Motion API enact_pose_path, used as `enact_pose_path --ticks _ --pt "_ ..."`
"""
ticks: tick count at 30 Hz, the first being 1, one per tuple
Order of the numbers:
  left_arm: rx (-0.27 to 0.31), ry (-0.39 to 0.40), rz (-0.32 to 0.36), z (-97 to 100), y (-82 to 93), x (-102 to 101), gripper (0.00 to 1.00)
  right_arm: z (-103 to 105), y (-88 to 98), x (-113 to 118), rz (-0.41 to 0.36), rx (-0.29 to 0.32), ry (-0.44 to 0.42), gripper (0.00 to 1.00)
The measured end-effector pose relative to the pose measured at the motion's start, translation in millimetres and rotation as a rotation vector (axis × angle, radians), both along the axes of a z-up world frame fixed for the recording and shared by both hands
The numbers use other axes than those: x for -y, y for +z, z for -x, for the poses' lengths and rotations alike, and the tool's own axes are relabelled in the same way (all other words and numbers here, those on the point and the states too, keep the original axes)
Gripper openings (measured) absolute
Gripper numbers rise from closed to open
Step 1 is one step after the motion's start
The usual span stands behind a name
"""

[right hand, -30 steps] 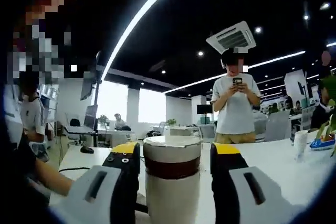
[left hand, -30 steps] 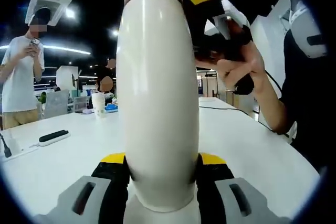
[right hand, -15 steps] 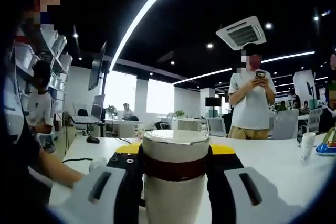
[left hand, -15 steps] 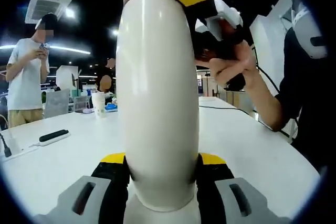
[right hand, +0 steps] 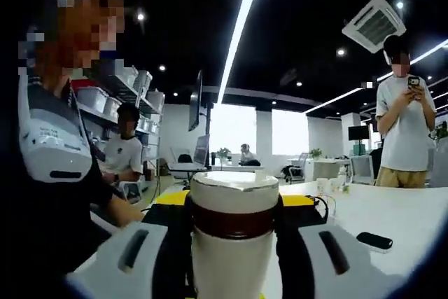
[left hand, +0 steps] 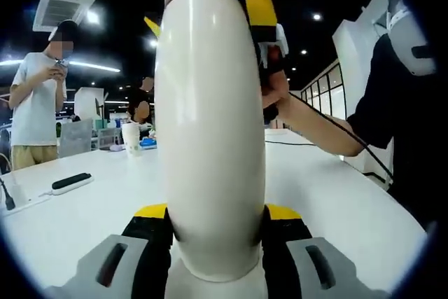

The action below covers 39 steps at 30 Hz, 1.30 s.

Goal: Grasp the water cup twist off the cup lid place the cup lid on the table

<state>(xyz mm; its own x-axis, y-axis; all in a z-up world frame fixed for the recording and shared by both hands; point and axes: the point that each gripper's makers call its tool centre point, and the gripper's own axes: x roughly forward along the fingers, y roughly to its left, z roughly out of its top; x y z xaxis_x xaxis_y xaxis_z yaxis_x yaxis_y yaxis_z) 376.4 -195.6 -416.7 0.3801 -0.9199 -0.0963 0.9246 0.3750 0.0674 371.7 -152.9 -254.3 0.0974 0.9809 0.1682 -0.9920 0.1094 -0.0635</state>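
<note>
Tall cream-white water cup [left hand: 210,138] stands upright on the white table [left hand: 84,222], long axis vertical. Left gripper [left hand: 215,223] is clamped on the lower body, yellow-tipped black jaws tight against both sides near the base. That hand is the anchor.

Right gripper [right hand: 233,204] is up top. In the right gripper view its jaws are shut on the cream cup lid [right hand: 234,190], pads hard against it at the level of the dark brown band under the cap. In the left gripper view the same gripper shows at the cup's top, yellow tips either side of the lid, with the person's hand [left hand: 274,96] on the grip behind it.

Key relation: lid sits straight above the body on the same vertical axis, so the twist runs about that axis, right gripper turning, left holding. Judgement: unscrewing is under way; no gap visible between lid and body, so it is not yet off.

Versus 0.5 s ago: the right gripper view has swung. The standing person in a white T-shirt [right hand: 402,127] is now at the right edge, and a dark phone-like object [right hand: 374,241] on the table has come into view. In the left gripper view, cup and left jaws are unchanged; the right hand has rotated round the top.
</note>
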Motion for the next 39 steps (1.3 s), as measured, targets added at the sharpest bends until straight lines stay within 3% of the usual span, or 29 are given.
enact_pose_path --ticks 5,8,12,13,15,19,22,24,31,34,39 --pt "0.003 0.000 -0.003 -0.7 -0.2 -0.5 0.51 1.0 -0.6 -0.5 0.005 0.009 0.011 0.49" --pt "0.003 -0.001 -0.003 -0.9 -0.4 -0.7 0.51 -0.7 -6.0 0.9 0.012 -0.031 -0.034 0.49" --pt "0.005 -0.001 -0.004 -1.2 -0.7 -1.1 0.51 -1.4 -19.0 7.7 0.067 -0.058 -0.161 0.51" --pt "0.005 0.000 -0.004 -1.3 -0.8 -1.1 0.51 -3.9 -19.7 12.3 0.073 -0.065 -0.240 0.54" --pt "0.006 -0.001 -0.004 -1.3 -0.9 -1.3 0.51 1.0 -13.0 17.9 0.043 -0.062 -0.321 0.56" --pt "0.007 0.001 -0.005 -1.4 -1.1 -1.7 0.51 9.2 1.5 24.0 -0.042 -0.123 -0.462 0.57" --pt "0.007 0.003 -0.006 -1.4 -1.4 -2.0 0.51 15.7 13.1 22.1 -0.015 0.028 -0.580 0.55" --pt "0.007 0.004 -0.007 -1.4 -1.6 -2.1 0.51 13.3 15.4 17.6 0.020 0.071 -0.647 0.55" --pt "0.007 0.007 -0.009 -1.3 -2.0 -2.5 0.51 -4.6 19.4 12.6 0.007 0.010 -0.653 0.52" --pt "0.005 0.008 -0.008 -1.4 -2.1 -2.5 0.51 -9.6 17.0 13.2 0.033 0.027 -0.652 0.47" --pt "0.005 0.007 -0.009 -1.2 -2.6 -2.5 0.51 -8.2 16.8 12.4 0.032 0.030 -0.561 0.47"
